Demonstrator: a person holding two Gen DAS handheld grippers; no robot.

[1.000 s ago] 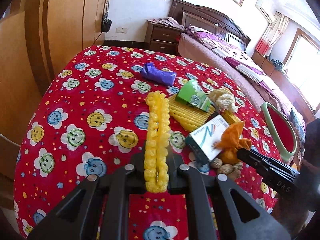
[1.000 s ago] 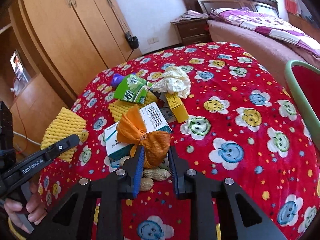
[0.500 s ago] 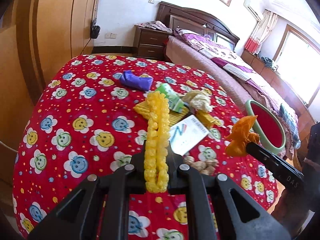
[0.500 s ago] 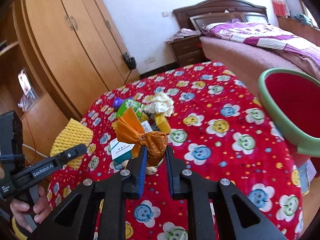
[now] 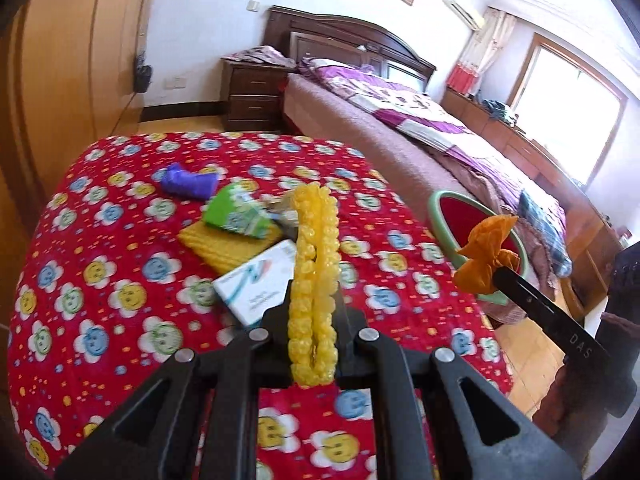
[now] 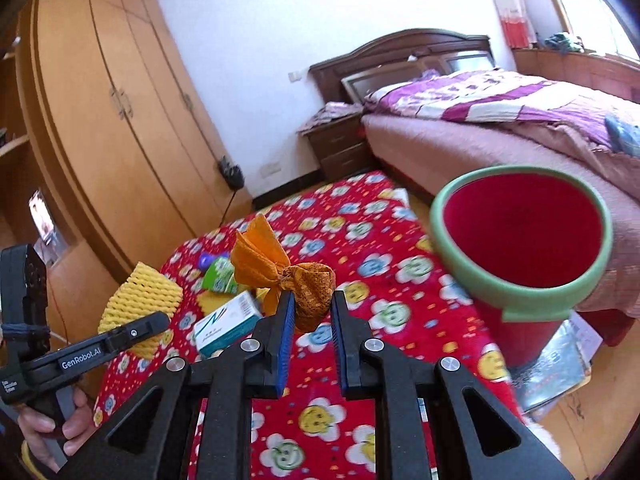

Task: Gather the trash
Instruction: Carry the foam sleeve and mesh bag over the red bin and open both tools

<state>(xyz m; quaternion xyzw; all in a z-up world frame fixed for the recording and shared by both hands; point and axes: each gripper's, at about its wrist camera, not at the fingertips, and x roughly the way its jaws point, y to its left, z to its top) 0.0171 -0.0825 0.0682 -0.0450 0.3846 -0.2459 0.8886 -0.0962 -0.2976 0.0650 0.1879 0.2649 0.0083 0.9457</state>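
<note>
Orange knotted mesh bag (image 6: pixel 298 280) pinched in our right gripper (image 6: pixel 312 312) nears the red, green-rimmed bin (image 6: pixel 520 300); our left gripper (image 5: pixel 314 308) clamps yellow foam netting (image 5: pixel 314 280). Cartons and wrappers remain on the red smiley-flower tablecloth (image 5: pixel 120 300).

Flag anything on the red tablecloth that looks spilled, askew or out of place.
Litter is heaped mid-table: a green packet leans tilted on a yellow foam net, a white box lies askew beside them, and a purple wrapper sits apart. Nothing looks spilled. Each gripper already holds a piece: left a foam net, right an orange mesh bag.
</note>
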